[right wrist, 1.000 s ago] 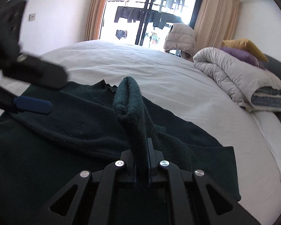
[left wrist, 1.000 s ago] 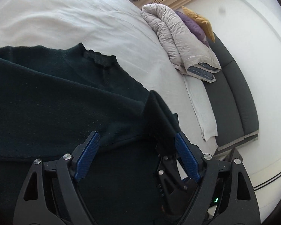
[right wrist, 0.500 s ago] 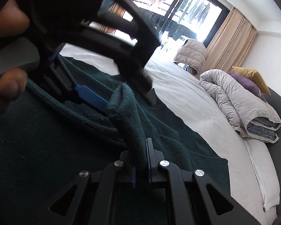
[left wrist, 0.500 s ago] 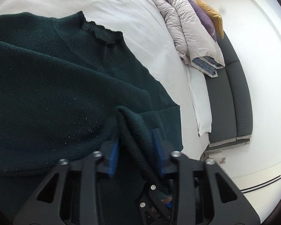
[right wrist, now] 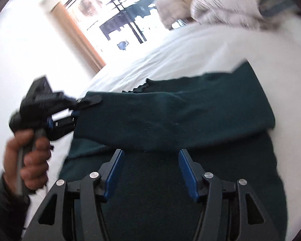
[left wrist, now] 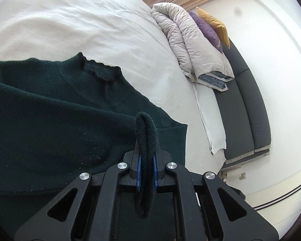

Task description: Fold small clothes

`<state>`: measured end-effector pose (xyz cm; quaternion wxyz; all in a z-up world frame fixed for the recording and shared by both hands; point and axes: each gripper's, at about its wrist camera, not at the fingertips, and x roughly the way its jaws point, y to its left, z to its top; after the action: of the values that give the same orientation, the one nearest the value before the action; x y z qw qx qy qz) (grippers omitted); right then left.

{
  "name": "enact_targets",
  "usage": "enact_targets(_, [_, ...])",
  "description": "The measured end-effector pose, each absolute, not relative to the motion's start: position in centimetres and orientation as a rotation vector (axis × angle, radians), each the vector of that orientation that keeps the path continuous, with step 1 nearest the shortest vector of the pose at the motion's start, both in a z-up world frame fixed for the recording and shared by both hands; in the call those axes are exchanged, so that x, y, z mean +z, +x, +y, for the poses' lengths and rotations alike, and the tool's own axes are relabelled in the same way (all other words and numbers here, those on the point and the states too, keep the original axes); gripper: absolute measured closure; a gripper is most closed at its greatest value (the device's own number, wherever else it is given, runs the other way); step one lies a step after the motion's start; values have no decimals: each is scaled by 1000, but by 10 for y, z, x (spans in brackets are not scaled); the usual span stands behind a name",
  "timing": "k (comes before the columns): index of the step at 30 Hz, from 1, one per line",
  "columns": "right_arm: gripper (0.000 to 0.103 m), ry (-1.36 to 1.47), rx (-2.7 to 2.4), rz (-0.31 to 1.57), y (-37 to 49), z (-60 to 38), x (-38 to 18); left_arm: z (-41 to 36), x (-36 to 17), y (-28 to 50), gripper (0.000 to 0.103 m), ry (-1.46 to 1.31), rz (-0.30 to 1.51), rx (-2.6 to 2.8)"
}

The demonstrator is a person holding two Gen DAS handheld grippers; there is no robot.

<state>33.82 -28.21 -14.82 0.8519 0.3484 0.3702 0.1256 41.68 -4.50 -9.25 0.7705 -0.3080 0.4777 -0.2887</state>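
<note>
A dark green knit sweater point(left wrist: 50, 112) lies on the white bed point(left wrist: 80, 24), its ribbed collar point(left wrist: 100, 70) toward the far side. My left gripper point(left wrist: 146, 156) is shut on a fold of the sweater's cuff point(left wrist: 145, 128), which sticks up between the blue pads. In the right wrist view the sweater point(right wrist: 170, 116) has a sleeve folded across its body. My right gripper point(right wrist: 150, 160) is open and empty just above the sweater. The left gripper point(right wrist: 50, 110) shows there at the left, held by a hand, pinching the sweater's edge.
A folded grey duvet point(left wrist: 190, 40) with purple point(left wrist: 206, 28) and yellow point(left wrist: 214, 24) pillows lies at the head of the bed. A dark grey padded headboard point(left wrist: 246, 108) runs along the right. A window with curtains point(right wrist: 120, 20) is behind the bed.
My left gripper closed on the sleeve cuff that the right gripper was holding. My right gripper let go, opened and pulled back.
</note>
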Motion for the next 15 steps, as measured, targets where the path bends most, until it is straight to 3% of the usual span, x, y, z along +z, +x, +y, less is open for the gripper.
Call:
enact_targets(8, [42,1250,221,787,364,-323,-198,-11,-58,410,96,-683,965,-610])
enact_targets(15, [42,1343,194,665,387,-339,-200,45,-57,407,96,-695,935,-513])
